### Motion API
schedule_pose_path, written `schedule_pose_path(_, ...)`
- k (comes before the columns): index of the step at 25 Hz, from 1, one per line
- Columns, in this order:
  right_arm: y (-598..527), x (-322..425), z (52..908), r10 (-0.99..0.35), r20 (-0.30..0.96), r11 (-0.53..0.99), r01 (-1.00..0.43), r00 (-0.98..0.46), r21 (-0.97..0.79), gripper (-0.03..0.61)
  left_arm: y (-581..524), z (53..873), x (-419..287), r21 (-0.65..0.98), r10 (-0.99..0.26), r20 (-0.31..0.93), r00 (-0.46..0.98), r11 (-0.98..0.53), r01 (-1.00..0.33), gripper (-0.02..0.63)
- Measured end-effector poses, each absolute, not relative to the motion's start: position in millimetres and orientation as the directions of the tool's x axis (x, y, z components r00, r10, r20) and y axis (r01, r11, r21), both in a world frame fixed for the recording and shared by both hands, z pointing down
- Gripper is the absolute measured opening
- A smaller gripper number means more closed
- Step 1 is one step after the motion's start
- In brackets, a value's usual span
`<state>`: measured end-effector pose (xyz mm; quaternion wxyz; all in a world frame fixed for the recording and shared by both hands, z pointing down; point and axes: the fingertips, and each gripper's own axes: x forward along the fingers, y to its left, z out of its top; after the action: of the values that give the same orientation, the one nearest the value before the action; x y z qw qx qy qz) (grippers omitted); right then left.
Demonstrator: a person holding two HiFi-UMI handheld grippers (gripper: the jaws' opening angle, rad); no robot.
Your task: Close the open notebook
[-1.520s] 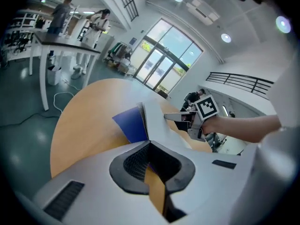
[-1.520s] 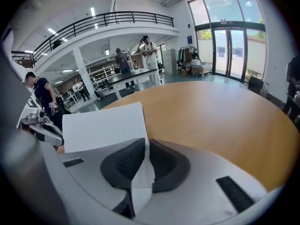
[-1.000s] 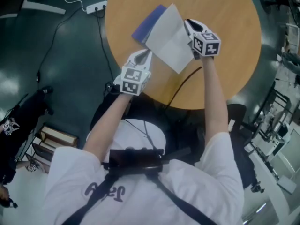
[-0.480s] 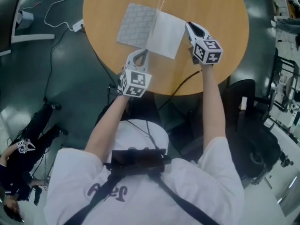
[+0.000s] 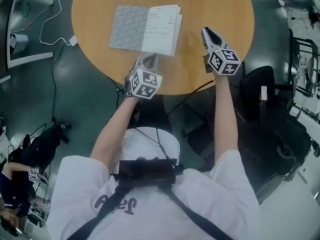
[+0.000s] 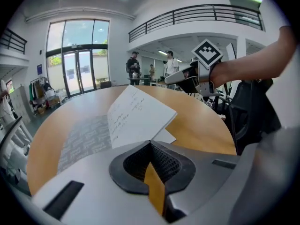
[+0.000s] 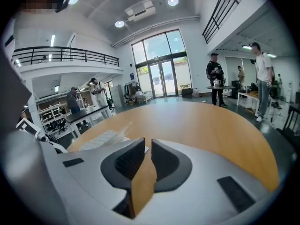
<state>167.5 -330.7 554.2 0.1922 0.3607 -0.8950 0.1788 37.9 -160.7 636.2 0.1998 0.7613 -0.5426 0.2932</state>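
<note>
The notebook (image 5: 145, 28) lies open on the round wooden table (image 5: 215, 4), its grey patterned cover to the left and a written white page to the right. In the left gripper view the notebook's (image 6: 136, 116) white pages stand a little raised off the table. My left gripper (image 5: 148, 57) is shut and empty at the table's near edge, just short of the notebook. My right gripper (image 5: 206, 32) hovers to the right of the notebook, apart from it, its jaws a narrow slit apart with nothing between them. In the right gripper view the notebook (image 7: 101, 139) shows low at the left.
A black chair (image 5: 260, 96) stands at the right of the table. A cable and power strip (image 5: 50, 14) lie on the dark floor at the left, with a dark bag (image 5: 42, 141) below. Several people stand far off in both gripper views.
My right gripper has come off the page's edge and moved away to the right. The notebook, lifted before, now lies open on the table. My left gripper has drawn back to the near edge.
</note>
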Motion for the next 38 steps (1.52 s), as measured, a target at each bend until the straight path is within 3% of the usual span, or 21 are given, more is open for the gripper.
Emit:
schedule_pose_path(11,-311.3,179.9,564.4,-0.563,0.485,0.674,-0.711,-0.669,-0.199,0.056,-154.8,668.0,54.4,0.036,-0.631,0.730,0.262,-0.347,-0.937,0.011)
schedule_pose_path(20,-301.4,124.6,561.2,-0.419,0.493,0.803,-0.564,-0.762,-0.190,0.055,-141.7,652.2,18.8,0.255,-0.695,0.691,0.201,-0.025,-0.967,0.012)
schedule_pose_path(29,-302.6,15.2,571.2,-0.142,0.596,0.956,-0.265,-0.790,-0.123,0.055,-131.3,653.3,-34.9,0.494,-0.748,0.646,0.154,0.256,-0.831,0.014)
schedule_pose_path(35,-315.6,-49.7,594.4,-0.002,0.681,0.989,-0.101,-0.732,-0.106,0.161,-126.6,662.6,-64.9,0.585,-0.770,0.631,0.096,0.391,-0.711,0.022)
schedule_pose_path(38,-320.2,-80.4,603.2,0.050,0.709,0.993,-0.040,-0.704,-0.110,0.175,-126.6,661.3,-74.1,0.647,-0.793,0.603,0.092,0.418,-0.637,0.104)
